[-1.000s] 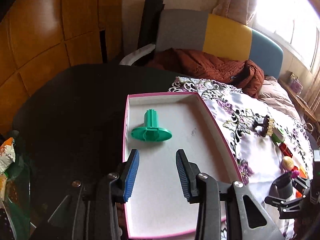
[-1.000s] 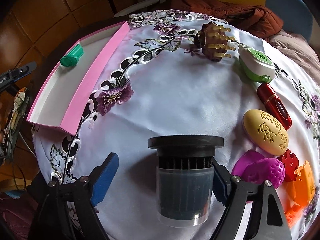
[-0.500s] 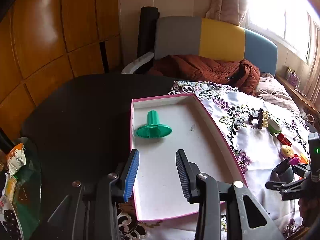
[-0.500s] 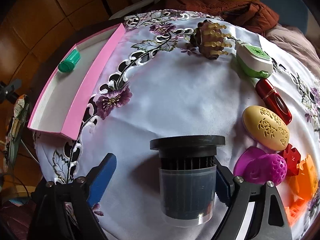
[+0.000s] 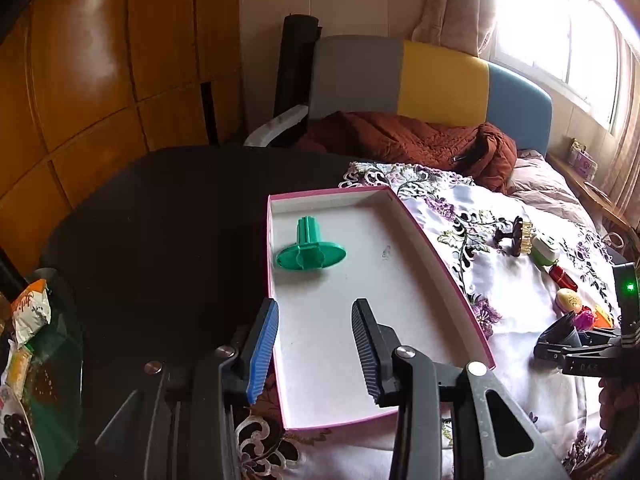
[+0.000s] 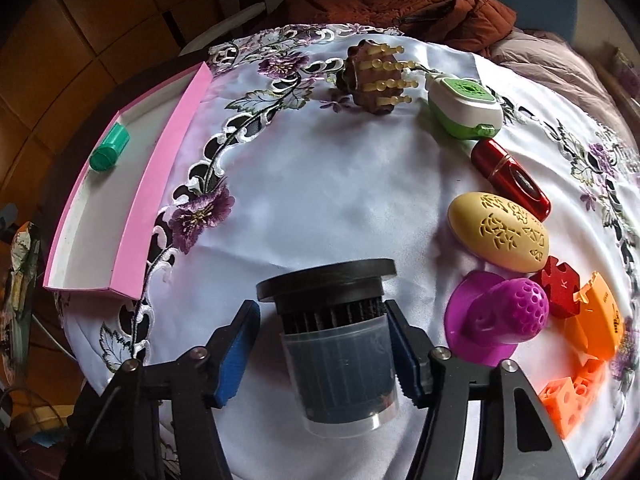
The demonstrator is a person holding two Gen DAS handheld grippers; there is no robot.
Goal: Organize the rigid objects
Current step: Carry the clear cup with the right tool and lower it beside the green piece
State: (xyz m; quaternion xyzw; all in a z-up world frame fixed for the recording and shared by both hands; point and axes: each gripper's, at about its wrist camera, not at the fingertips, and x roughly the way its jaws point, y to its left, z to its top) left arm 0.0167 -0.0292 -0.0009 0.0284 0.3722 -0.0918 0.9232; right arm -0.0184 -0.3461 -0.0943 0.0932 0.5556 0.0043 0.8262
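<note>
My right tool (image 6: 320, 344) has just been closing around the black canister (image 6: 336, 344) at lower centre, left pad not yet touching. My left tool (image 5: 316, 344) hangs apart, empty, over the pink tray (image 5: 436, 268) on the embroidered white cloth (image 6: 320, 184); wood panelling (image 5: 80, 80) fills the upper left.

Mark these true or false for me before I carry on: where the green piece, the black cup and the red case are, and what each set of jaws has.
1. The green piece lies inside the pink-rimmed tray. True.
2. The left gripper holds the green piece. False: its jaws are empty and apart over the tray's near end, short of the piece.
3. The black cup sits between the jaws of the right gripper. True. The jaws have just been closing on it, and a gap shows beside one pad.
4. The red case is in the tray. False: it lies on the white cloth, between the green-and-white device and the yellow egg-shaped piece.
</note>
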